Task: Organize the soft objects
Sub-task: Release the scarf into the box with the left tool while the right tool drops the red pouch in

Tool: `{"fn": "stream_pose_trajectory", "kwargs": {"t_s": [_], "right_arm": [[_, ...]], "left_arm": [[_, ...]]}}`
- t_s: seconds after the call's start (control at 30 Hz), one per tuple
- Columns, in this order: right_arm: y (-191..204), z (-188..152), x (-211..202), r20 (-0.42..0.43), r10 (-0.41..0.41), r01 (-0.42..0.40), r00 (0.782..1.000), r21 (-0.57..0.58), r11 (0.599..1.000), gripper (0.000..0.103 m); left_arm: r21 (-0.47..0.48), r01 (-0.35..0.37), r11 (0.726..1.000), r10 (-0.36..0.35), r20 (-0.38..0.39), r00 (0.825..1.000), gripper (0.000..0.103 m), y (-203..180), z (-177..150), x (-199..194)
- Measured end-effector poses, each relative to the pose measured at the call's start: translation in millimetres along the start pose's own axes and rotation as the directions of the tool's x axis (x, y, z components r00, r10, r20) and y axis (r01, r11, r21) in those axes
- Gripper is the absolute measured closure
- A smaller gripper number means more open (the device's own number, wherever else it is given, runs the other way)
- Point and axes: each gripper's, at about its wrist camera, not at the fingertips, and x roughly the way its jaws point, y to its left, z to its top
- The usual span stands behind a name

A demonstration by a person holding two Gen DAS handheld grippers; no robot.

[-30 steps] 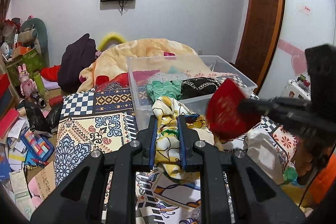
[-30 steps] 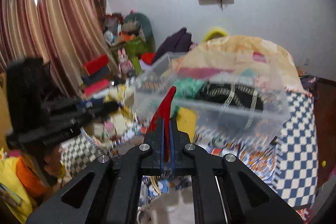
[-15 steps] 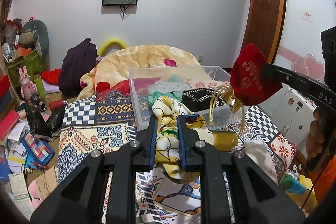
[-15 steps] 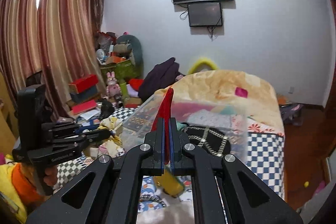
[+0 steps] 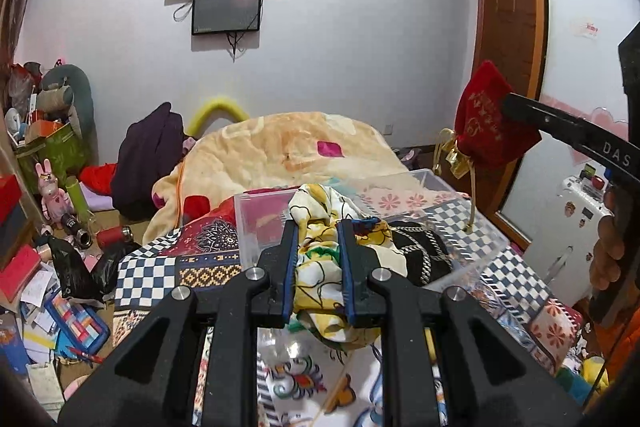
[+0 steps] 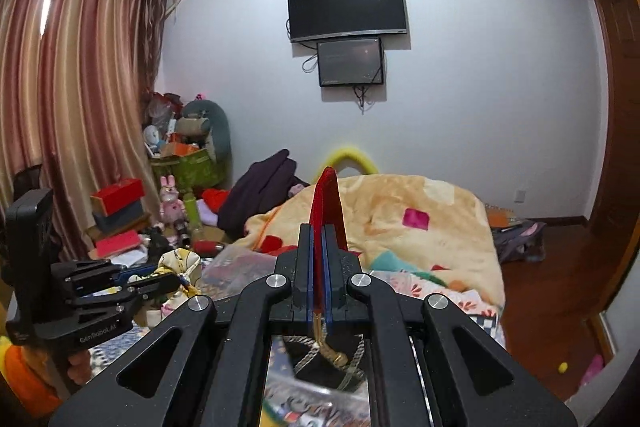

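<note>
With the left gripper [image 5: 318,259] clamping the yellow floral cloth [image 5: 320,269] and the right gripper [image 6: 319,259] pinching the red velvet drawstring pouch [image 5: 490,125], each should be lowered fully inside the clear plastic bin [image 5: 480,239] before release.

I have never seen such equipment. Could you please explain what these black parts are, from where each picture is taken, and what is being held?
There is no robot here. A person holds a two-finger claw in each hand, and each claw has a camera looking forward along its fingers.

The left wrist picture shows the left claw shut on a yellow flowered cloth. On its right side you see the right claw, holding a red pouch with gold cords in the air.

The right wrist picture shows the right claw shut on that pouch, seen edge-on.

Below lies a bed with patterned covers, a clear plastic bin holding clothes, and an orange blanket behind.
</note>
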Motion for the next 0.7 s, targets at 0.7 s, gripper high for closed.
{"fn": "stream_pose_trajectory", "kwargs": {"t_s": [0.7], "right_arm": [[-17.2,-64.1,66.0,-0.304,-0.02,0.015,0.952,-0.018,1.0,0.099]], "left_arm": [[0.026,0.003,1.0,0.001,-0.164,0.987,0.069,-4.4,-19.5,82.6]]}}
